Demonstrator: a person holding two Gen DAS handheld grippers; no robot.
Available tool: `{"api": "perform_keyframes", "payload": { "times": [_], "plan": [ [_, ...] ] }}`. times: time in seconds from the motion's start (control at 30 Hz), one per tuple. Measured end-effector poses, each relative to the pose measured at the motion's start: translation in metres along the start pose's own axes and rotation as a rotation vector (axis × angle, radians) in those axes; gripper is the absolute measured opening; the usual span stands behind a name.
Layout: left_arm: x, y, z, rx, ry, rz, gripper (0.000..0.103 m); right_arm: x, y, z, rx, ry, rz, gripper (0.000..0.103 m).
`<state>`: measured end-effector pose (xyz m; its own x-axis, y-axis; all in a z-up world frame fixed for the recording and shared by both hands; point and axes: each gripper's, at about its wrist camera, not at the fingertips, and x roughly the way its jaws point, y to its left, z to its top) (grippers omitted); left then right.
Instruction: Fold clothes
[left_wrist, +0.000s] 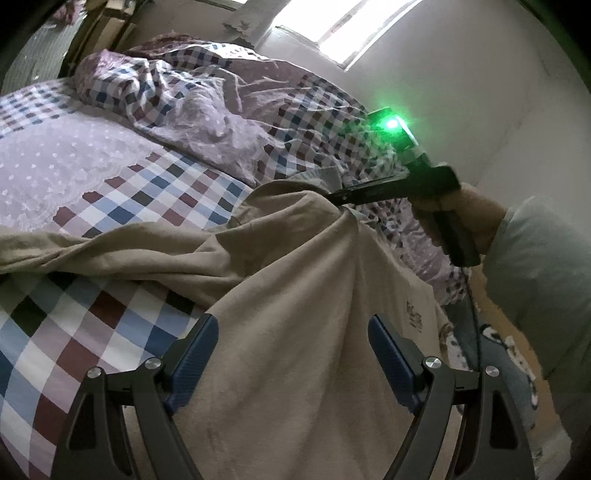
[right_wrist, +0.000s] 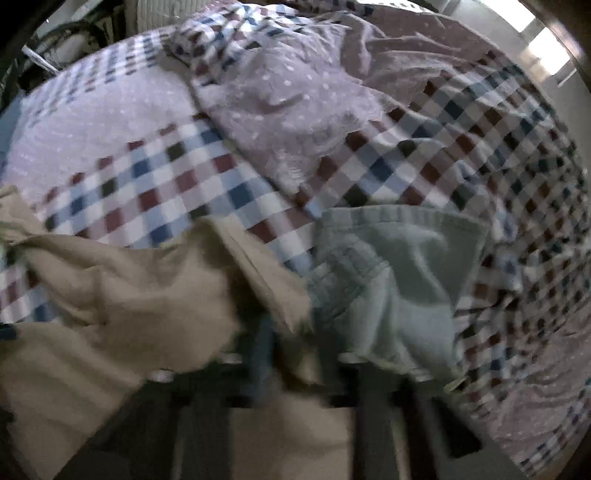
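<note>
Blue-padded left gripper (left_wrist: 293, 354) is hovering with jaws spread over the beige garment (left_wrist: 288, 295) on the checked bed (left_wrist: 155, 192). Right gripper (left_wrist: 341, 197) is pinching its raised edge; printed chest mark (left_wrist: 414, 316) unreadable.

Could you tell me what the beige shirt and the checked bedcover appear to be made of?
Beige shirt: a soft, matte knit, probably cotton jersey; it drapes in loose folds from the right tool and shows no sheen. Checked bedcover: thin woven cloth, likely cotton, printed with checks; it creases finely, and the dotted lilac panels have a lace-like edge.
</note>
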<state>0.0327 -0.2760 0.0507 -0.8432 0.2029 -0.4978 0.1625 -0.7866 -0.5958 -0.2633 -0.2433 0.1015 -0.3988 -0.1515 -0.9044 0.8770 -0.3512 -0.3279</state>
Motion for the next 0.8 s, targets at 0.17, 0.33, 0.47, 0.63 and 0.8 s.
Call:
{"api": "perform_keyframes", "payload": {
  "times": [0.17,0.33,0.47,0.63,0.8],
  "plan": [
    [-0.004,0.003,0.003,-0.025,-0.007,-0.013,0.086,-0.003,-0.016,0.021,0.103,-0.107,-0.329,0.012],
    [-0.007,0.003,0.005,-0.032,-0.011,-0.019,0.086,-0.008,-0.006,0.027,0.103,-0.159,-0.438,0.053],
    [-0.01,0.003,0.007,-0.037,-0.015,-0.025,0.086,-0.02,0.0,0.026,0.147,-0.178,-0.355,0.053],
    [-0.023,0.002,0.011,-0.027,-0.038,-0.037,0.086,-0.076,0.015,-0.002,0.235,-0.269,-0.199,0.055],
    [-0.04,0.002,0.016,-0.008,-0.07,-0.052,0.086,-0.15,0.028,-0.061,0.291,-0.318,-0.098,0.056]
  ]
}}
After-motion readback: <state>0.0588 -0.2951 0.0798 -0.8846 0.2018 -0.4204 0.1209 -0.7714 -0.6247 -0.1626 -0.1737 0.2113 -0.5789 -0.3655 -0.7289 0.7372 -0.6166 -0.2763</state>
